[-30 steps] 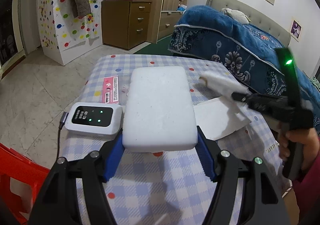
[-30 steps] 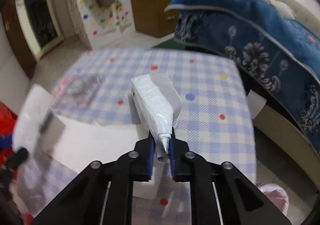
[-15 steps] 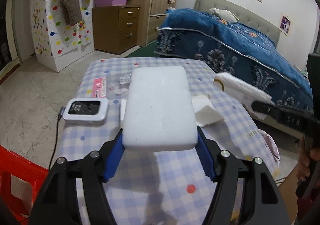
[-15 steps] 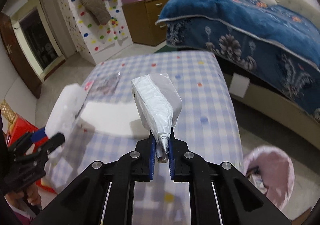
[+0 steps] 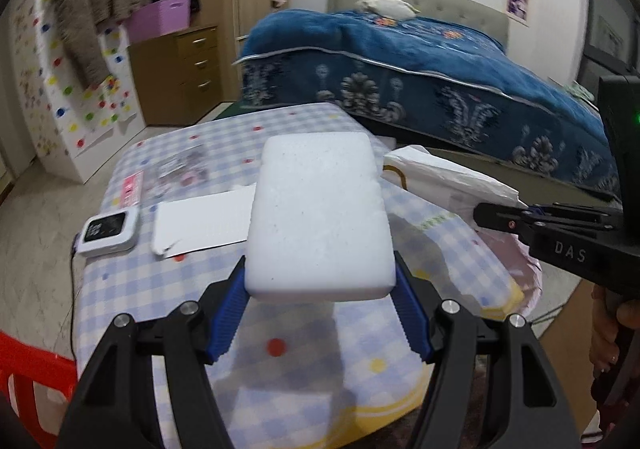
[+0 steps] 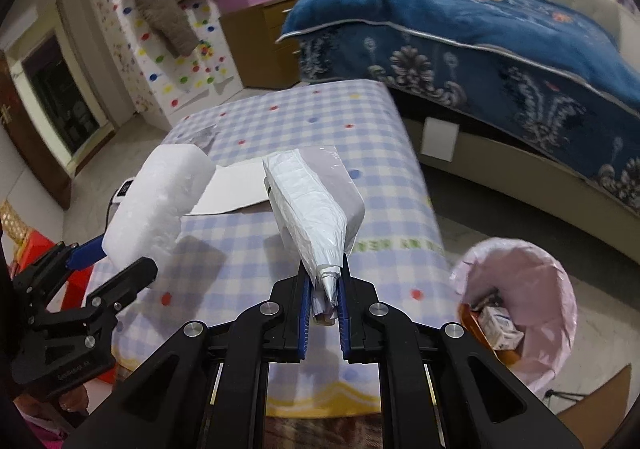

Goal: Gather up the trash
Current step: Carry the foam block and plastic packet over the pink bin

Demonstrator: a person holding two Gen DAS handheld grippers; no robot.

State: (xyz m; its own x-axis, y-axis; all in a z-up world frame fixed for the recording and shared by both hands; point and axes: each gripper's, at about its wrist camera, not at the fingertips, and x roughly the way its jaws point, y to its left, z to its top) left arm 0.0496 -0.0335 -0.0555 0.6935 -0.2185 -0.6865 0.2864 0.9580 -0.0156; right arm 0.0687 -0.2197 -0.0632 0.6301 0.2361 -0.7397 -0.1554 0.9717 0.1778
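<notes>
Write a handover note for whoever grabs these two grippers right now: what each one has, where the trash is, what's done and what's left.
Left gripper: fingers clamped on the white foam block, held above the checked table.
Right gripper: shut on the twisted end of a white plastic bag, also off the table.
Bin: pink-lined trash bin on the floor beside the table, to the right, already holding some trash.
Done: both items picked up.
Left: drop both into the bin; the white paper sheet and small wrappers remain on the table. The small white device looks plugged in, probably not trash.
</notes>
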